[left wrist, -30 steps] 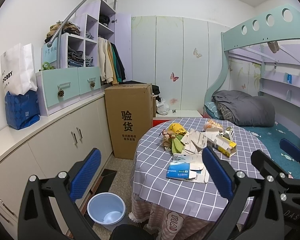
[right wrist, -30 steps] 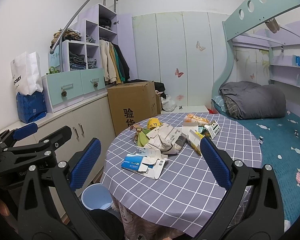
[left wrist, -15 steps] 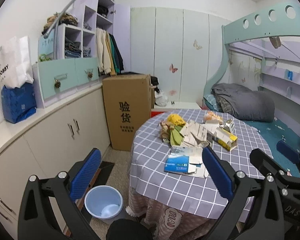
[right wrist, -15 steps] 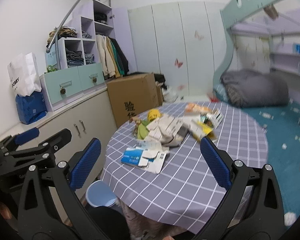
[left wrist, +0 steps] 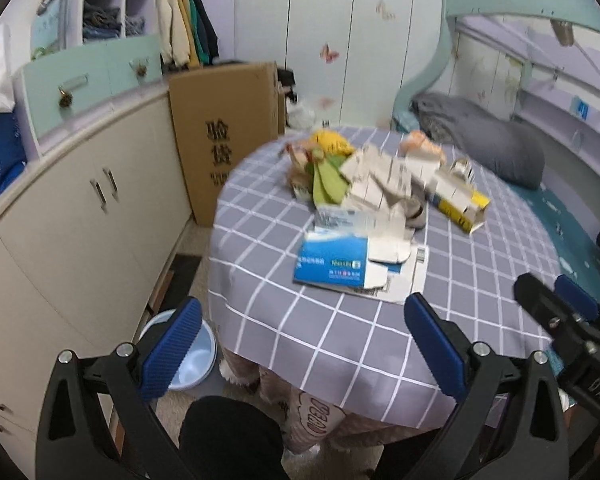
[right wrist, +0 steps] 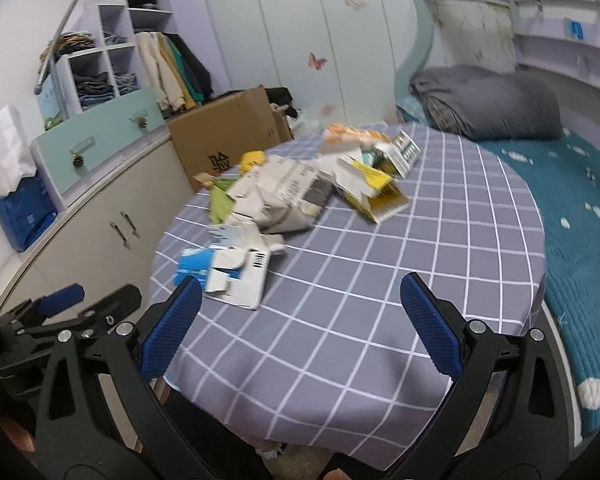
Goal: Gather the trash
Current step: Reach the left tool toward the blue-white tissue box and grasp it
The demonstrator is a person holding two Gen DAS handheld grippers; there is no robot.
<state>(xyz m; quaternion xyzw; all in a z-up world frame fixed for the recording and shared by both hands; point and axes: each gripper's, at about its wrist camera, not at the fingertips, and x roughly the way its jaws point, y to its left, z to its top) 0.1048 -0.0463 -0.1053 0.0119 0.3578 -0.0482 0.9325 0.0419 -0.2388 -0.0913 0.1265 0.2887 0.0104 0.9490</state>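
Note:
A pile of trash lies on a round table with a grey checked cloth [left wrist: 340,336]: a flattened blue and white box [left wrist: 332,266], crumpled white cartons [left wrist: 380,184], a yellow box [left wrist: 464,208], green and yellow wrappers [left wrist: 328,184]. The same pile shows in the right wrist view: the blue box [right wrist: 198,266], the cartons [right wrist: 284,196], the yellow box [right wrist: 376,196]. My left gripper [left wrist: 300,350] is open and empty at the table's near edge. My right gripper [right wrist: 300,320] is open and empty above the near cloth. A light blue bin [left wrist: 198,360] stands on the floor left of the table.
A cardboard box [left wrist: 224,136] stands behind the table. Cream cabinets [left wrist: 80,216] run along the left wall. A bunk bed with a grey duvet [right wrist: 488,104] and a teal cover [right wrist: 572,208] is on the right. The right gripper's body [left wrist: 572,344] shows in the left wrist view.
Both grippers have moved forward and tilted down towards the table. The trash pile looks larger and nearer. Both stay open.

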